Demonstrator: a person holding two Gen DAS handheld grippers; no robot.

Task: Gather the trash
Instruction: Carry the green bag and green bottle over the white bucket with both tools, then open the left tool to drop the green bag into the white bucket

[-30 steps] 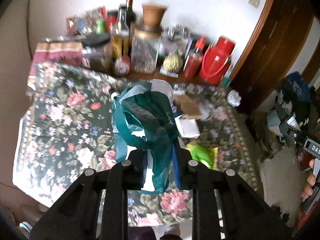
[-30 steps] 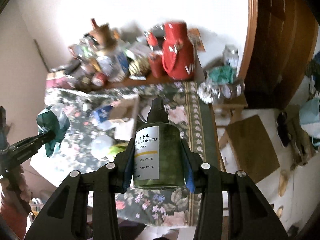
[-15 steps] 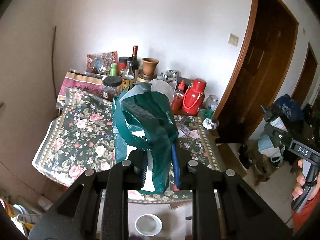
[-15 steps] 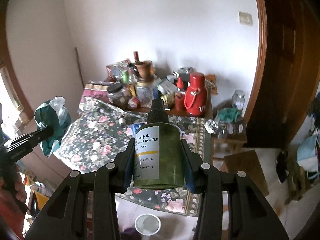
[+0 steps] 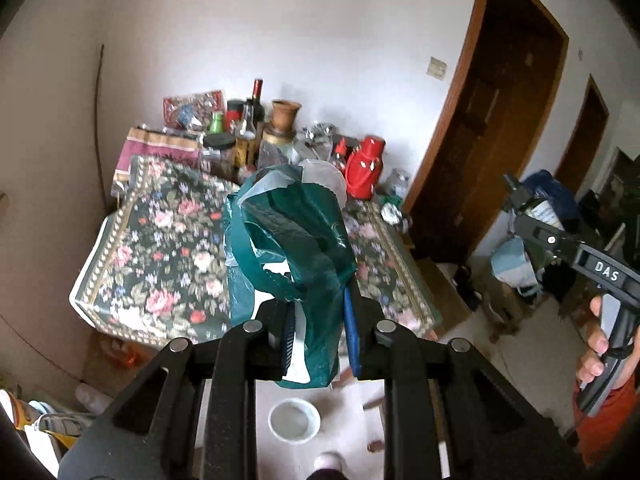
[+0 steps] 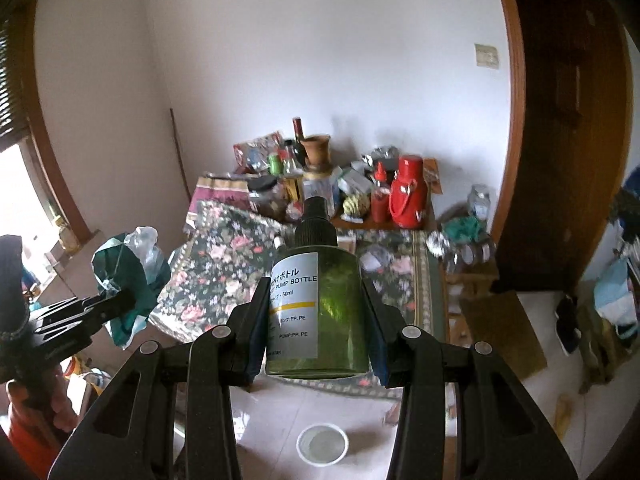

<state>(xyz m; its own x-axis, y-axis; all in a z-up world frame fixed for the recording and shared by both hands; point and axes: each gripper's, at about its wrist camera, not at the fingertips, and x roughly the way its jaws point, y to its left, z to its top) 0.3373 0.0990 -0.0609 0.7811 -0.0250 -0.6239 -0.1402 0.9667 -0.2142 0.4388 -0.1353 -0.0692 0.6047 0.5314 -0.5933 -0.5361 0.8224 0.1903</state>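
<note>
- Left gripper (image 5: 318,332) is clamped tight on a crumpled green plastic bag (image 5: 292,248).
- Right gripper (image 6: 318,320) grips an upright green pump bottle (image 6: 320,304), floral-clothed table (image 6: 224,276) beyond.

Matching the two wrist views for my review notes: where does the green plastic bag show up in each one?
Left wrist view: the green plastic bag fills the centre, pinched in the left gripper.
Right wrist view: it sits at the left edge, in front of the table's left corner, held up by that gripper.
Shared landmark: the red flask at the back of the table.
</note>
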